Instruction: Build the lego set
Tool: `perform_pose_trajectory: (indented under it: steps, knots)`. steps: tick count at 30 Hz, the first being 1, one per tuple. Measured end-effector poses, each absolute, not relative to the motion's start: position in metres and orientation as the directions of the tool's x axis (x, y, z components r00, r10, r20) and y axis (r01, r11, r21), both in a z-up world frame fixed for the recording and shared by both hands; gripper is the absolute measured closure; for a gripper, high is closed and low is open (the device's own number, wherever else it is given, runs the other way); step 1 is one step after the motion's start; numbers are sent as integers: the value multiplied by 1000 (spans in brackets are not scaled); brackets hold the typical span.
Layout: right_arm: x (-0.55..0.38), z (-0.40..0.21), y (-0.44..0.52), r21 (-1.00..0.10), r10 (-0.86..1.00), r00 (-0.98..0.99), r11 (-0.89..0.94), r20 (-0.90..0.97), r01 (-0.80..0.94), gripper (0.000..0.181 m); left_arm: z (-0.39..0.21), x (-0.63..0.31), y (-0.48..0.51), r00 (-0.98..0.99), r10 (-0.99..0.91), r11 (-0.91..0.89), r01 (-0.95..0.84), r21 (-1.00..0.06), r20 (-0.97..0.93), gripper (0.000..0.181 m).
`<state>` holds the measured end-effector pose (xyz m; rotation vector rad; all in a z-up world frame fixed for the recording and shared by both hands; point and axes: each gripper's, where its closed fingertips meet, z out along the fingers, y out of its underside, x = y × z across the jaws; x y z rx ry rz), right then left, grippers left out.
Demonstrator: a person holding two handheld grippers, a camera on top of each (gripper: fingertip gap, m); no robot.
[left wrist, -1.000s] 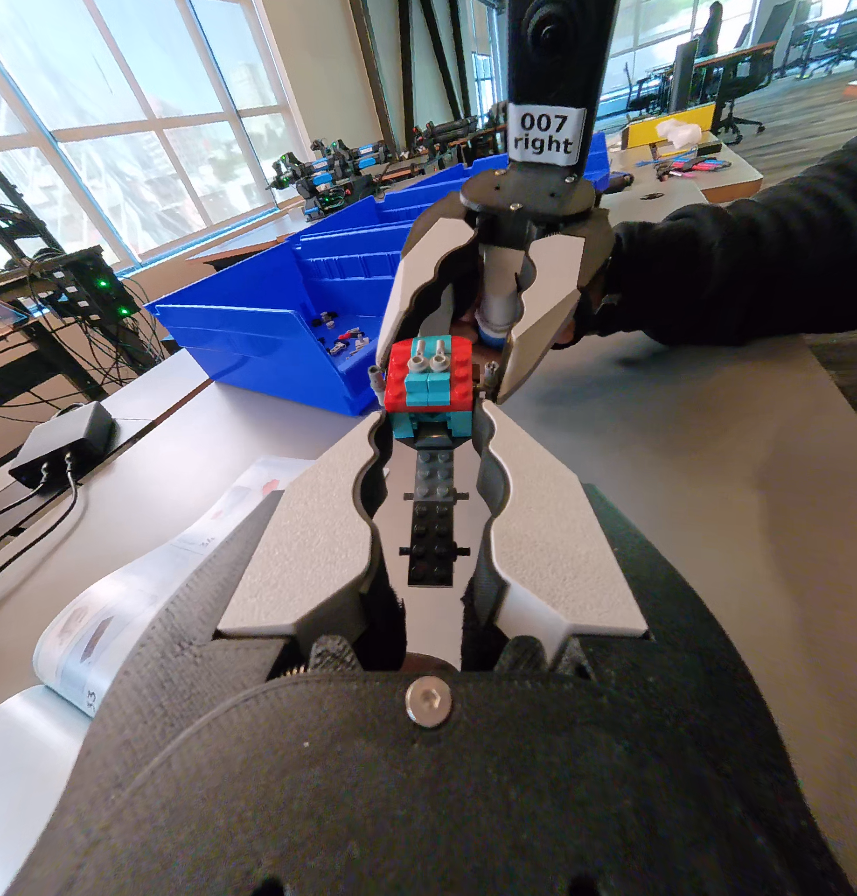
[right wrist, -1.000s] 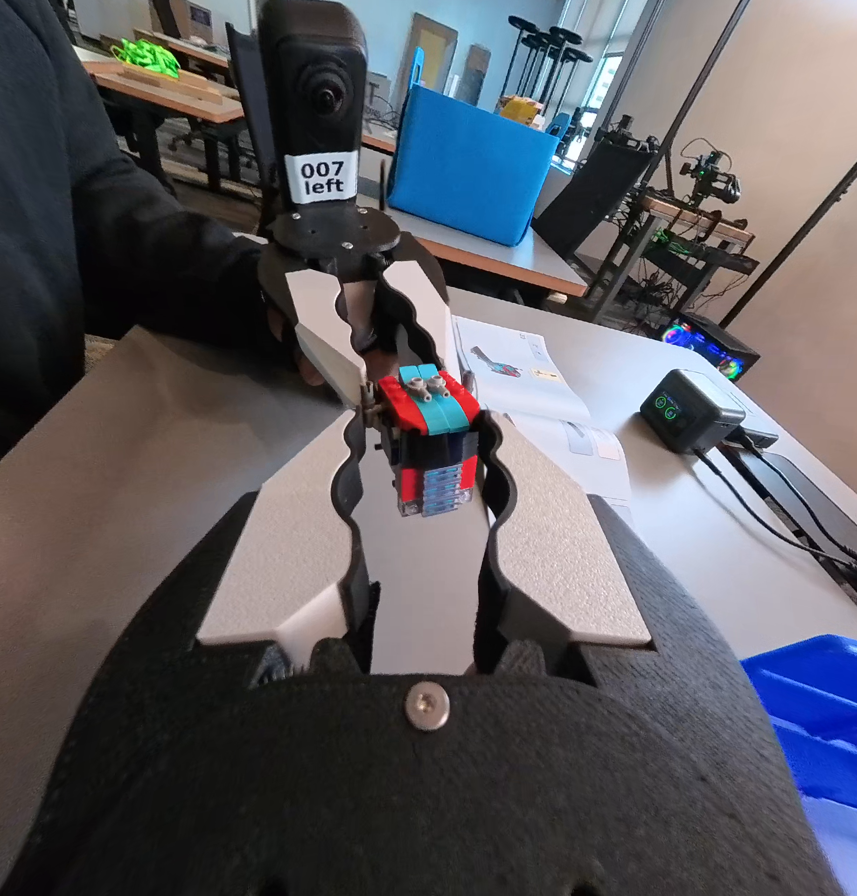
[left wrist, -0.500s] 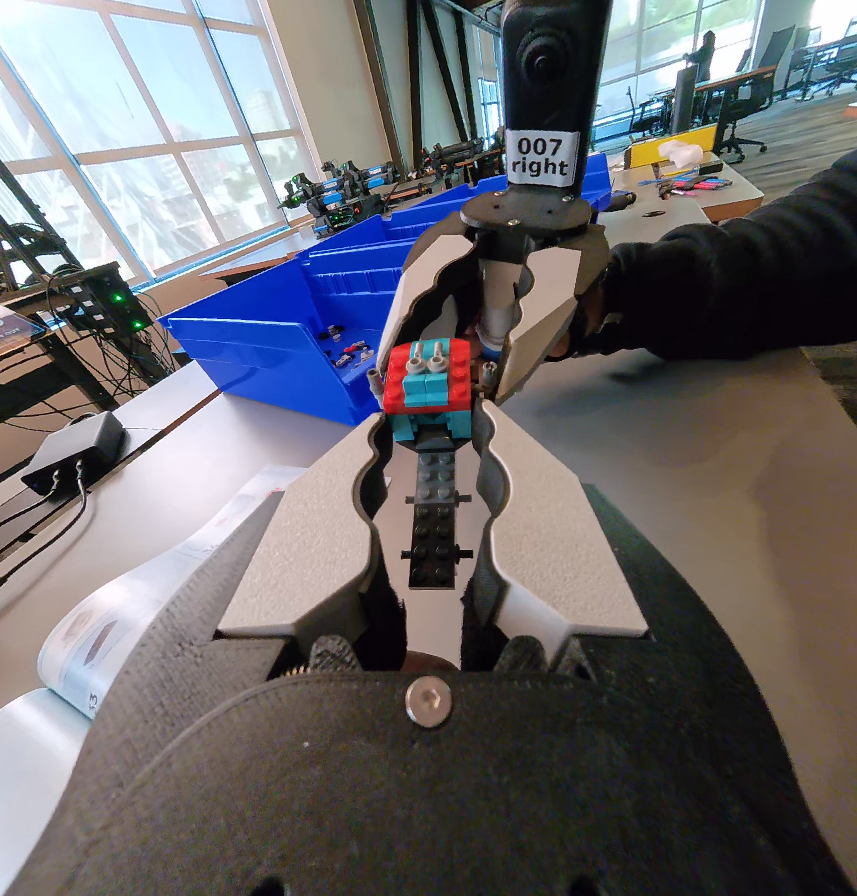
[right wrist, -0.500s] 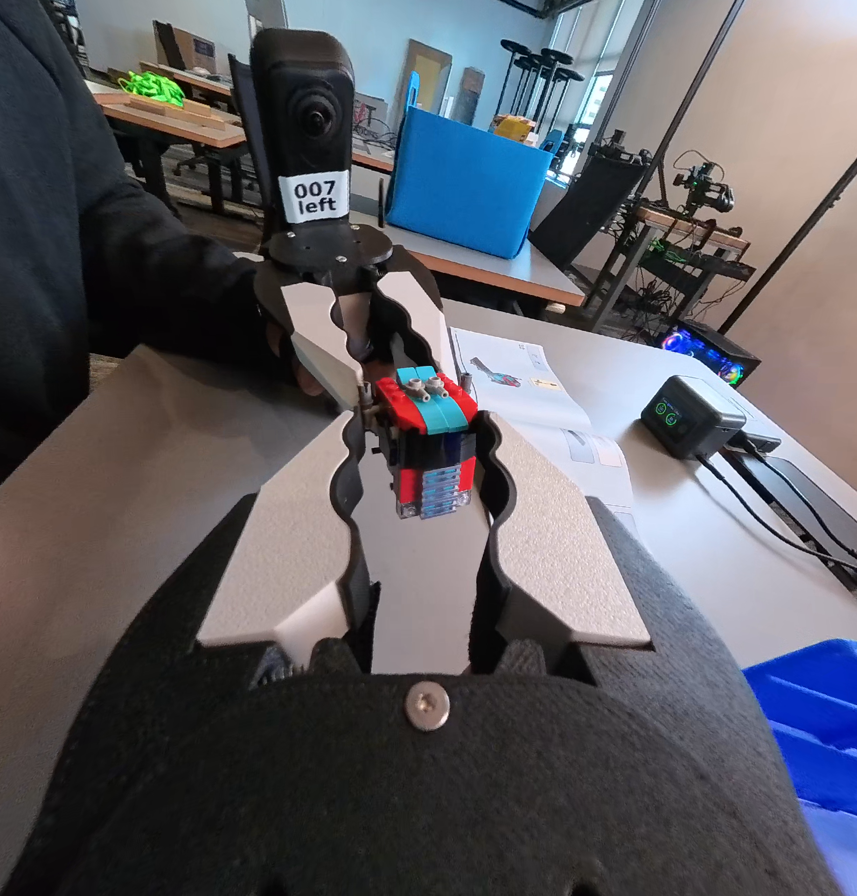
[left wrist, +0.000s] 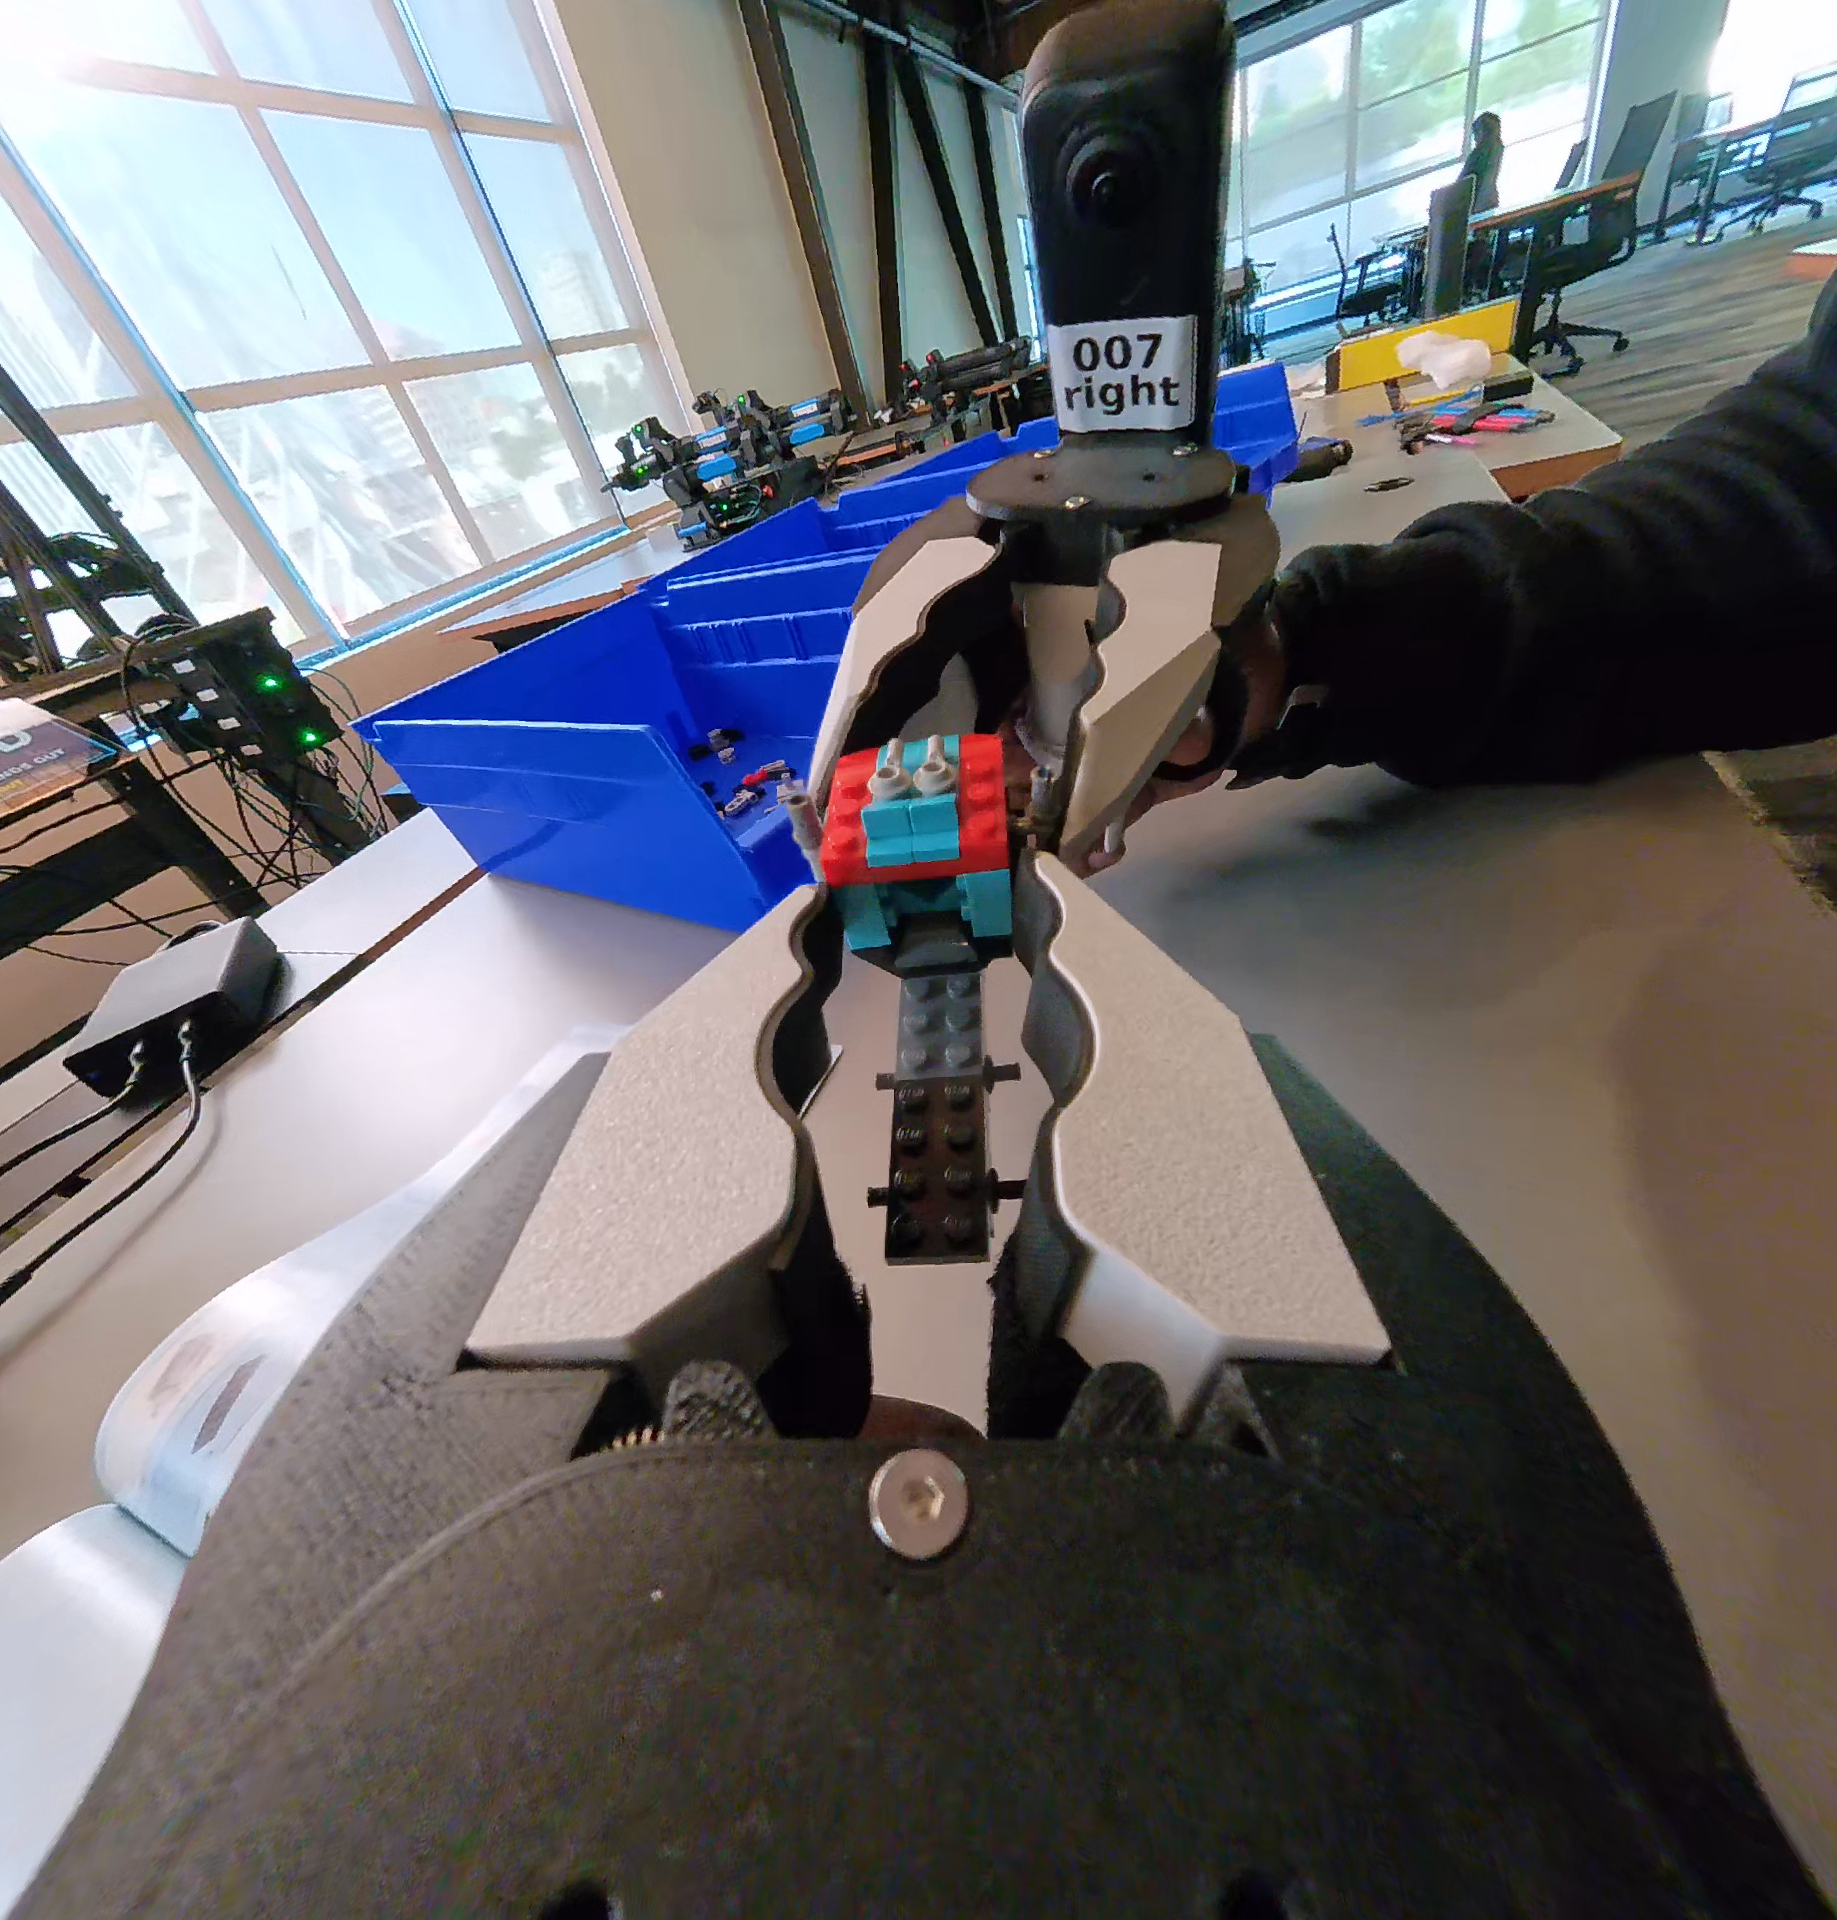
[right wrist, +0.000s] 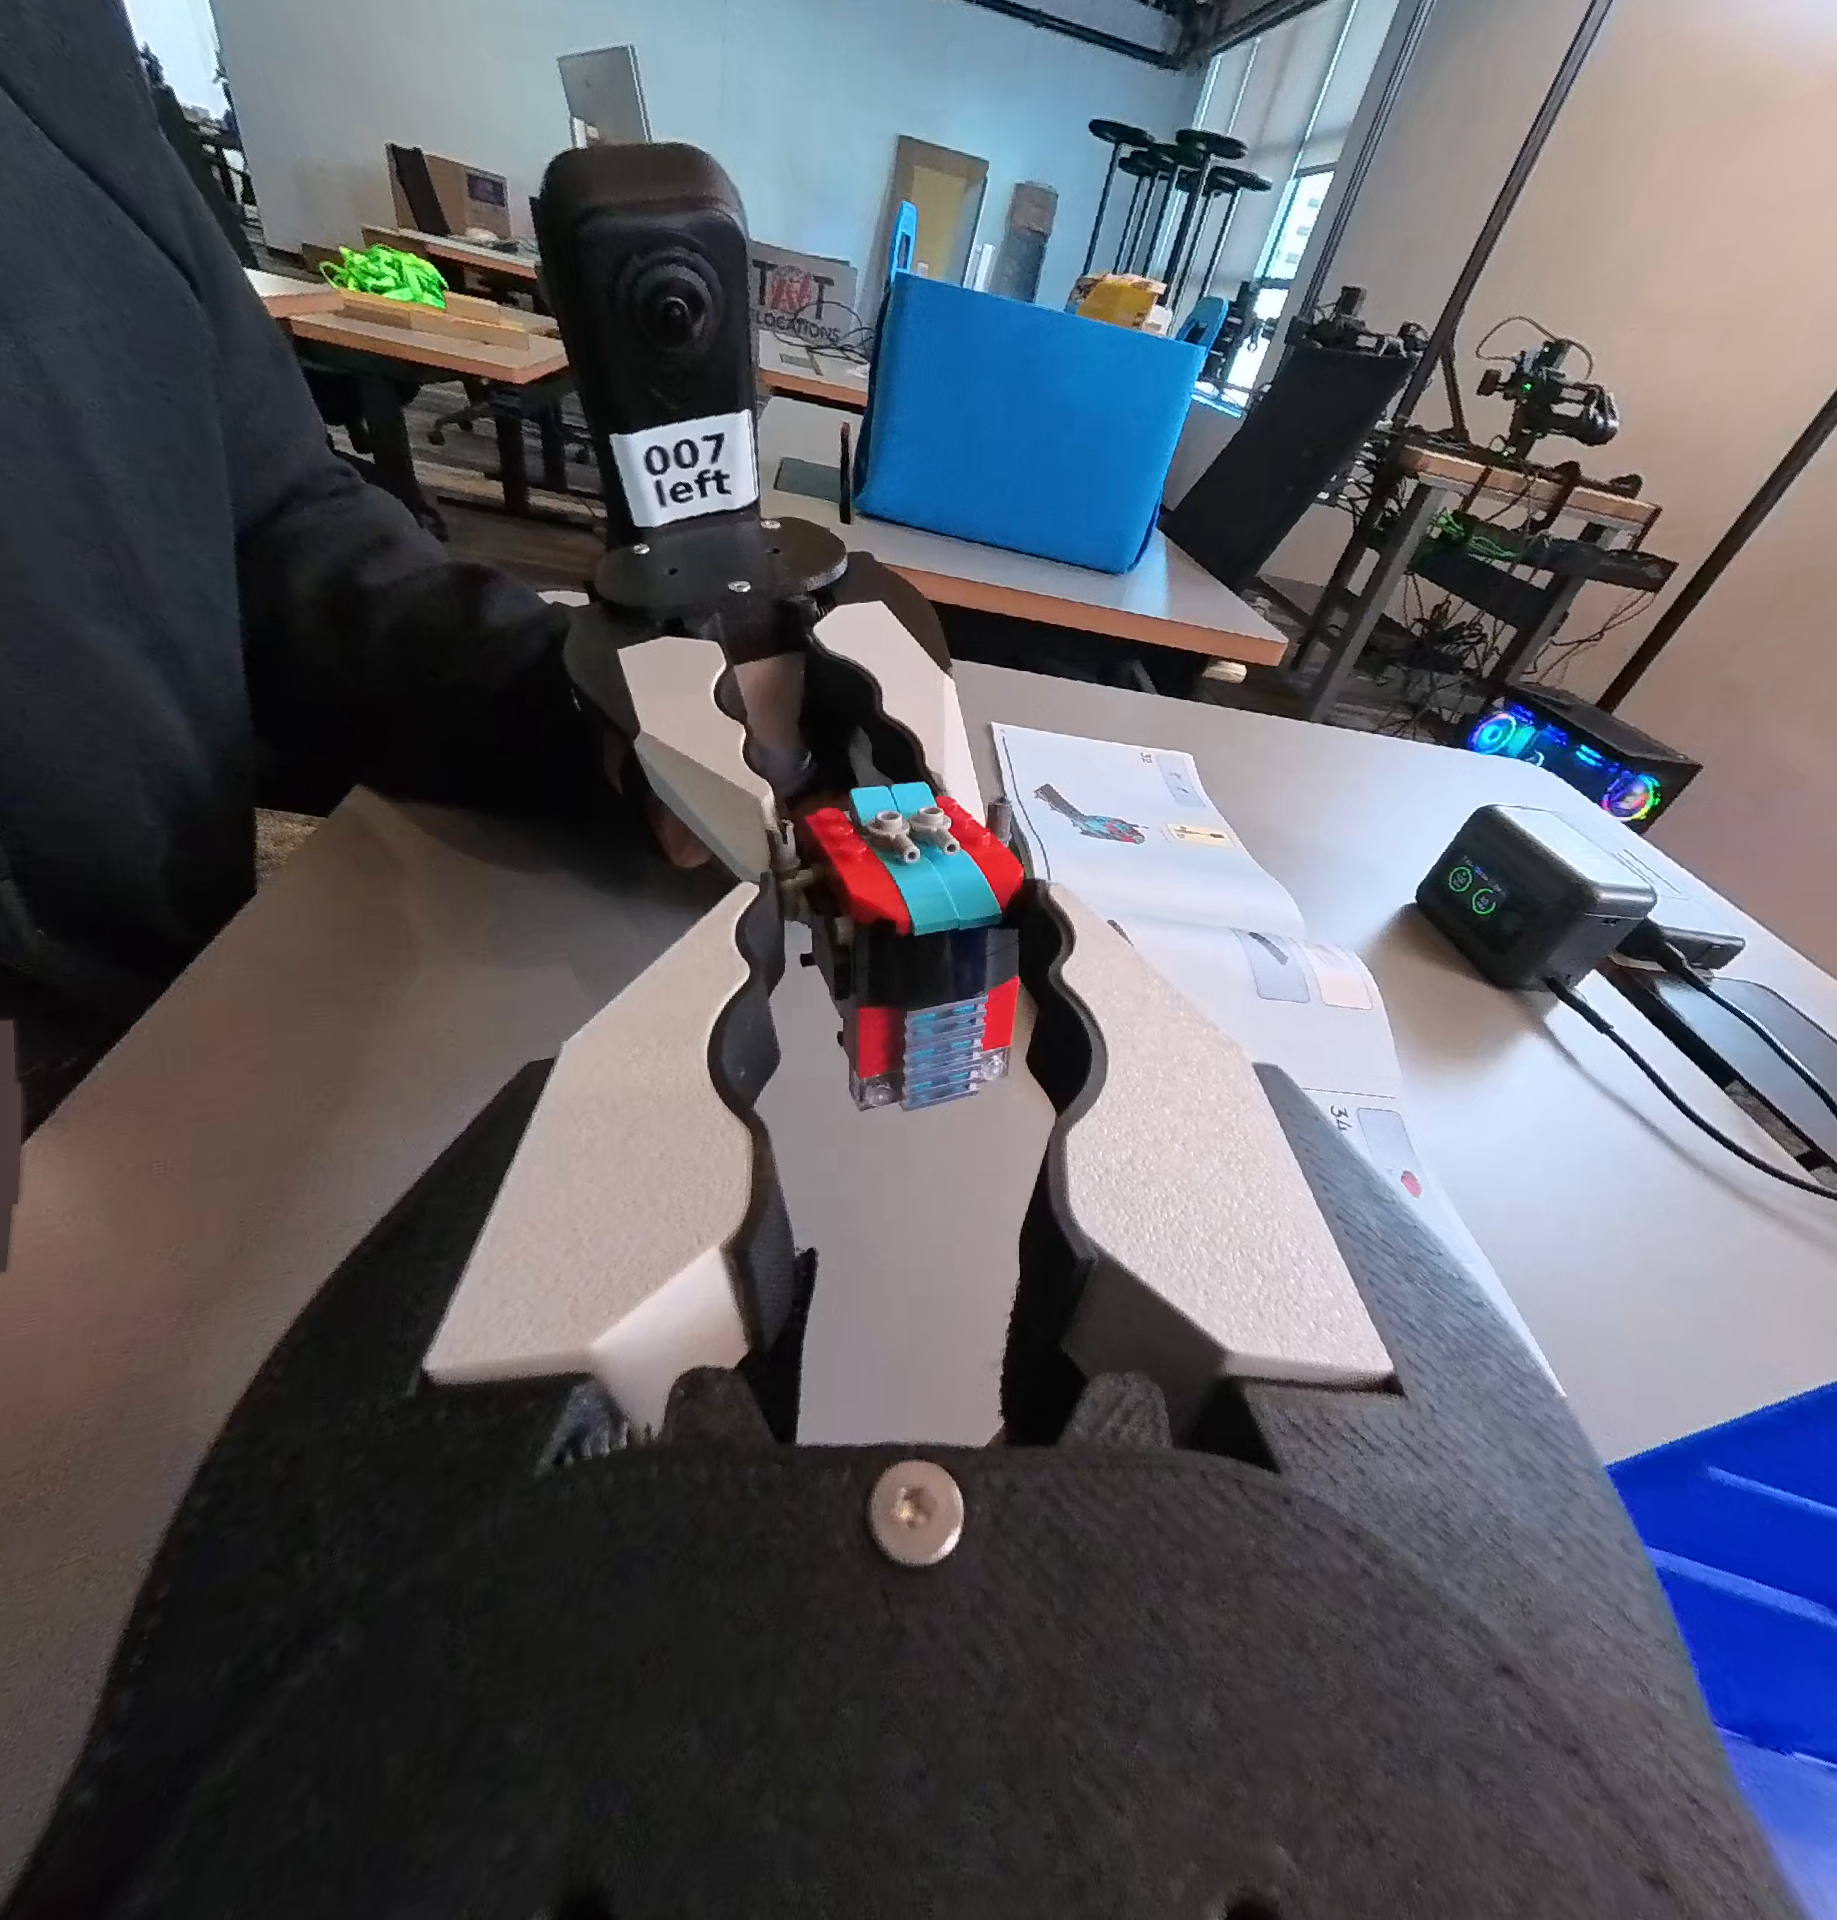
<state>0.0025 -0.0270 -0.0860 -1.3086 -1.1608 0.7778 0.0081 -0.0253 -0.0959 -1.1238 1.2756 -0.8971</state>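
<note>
A lego model (left wrist: 914,821) with a red and teal top, two small grey pieces on it and a grey and black plate tail (left wrist: 940,1143) is held above the grey table (left wrist: 1465,987). My left gripper (left wrist: 926,896) is shut on its teal rear end, and the tail runs back between the fingers. My right gripper (right wrist: 898,906) faces it and is shut on the model's (right wrist: 914,862) front part. The red and clear-blue front (right wrist: 929,1049) hangs between its fingers. Each gripper shows opposite in the other's view: the right gripper (left wrist: 955,810), the left gripper (right wrist: 872,826).
A blue bin (left wrist: 581,790) with small loose parts stands behind the model; its corner (right wrist: 1776,1558) shows at the right. An open instruction booklet (right wrist: 1153,831) and a black box with cables (right wrist: 1537,894) lie on the table. A person's dark sleeve (left wrist: 1568,644) reaches in. The tips of both grippers are at nearly the same place.
Both grippers keep their hold on the model. The pair has shifted and tilted slightly, so the background sits a little differently; the grips look the same.
</note>
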Motion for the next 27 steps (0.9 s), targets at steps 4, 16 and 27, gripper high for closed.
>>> perform_pose_trajectory:
  steps: [4, 16, 27]
  knots:
    - [2, -85, -28, -975, 940, 283, 149, 191, 163, 135, -95, 8, -26, 109, -962, 242, -73, -967, -249, 148]
    - [1, -75, -27, -973, 917, 329, 198, 225, 114, 129, -85, 8, -22, 133, -969, 206, -15, -978, -206, 148]
    - [-1, -68, -28, -975, 915, 336, 215, 224, 64, 133, -79, 7, -27, 93, -987, 139, 54, -989, -133, 148]
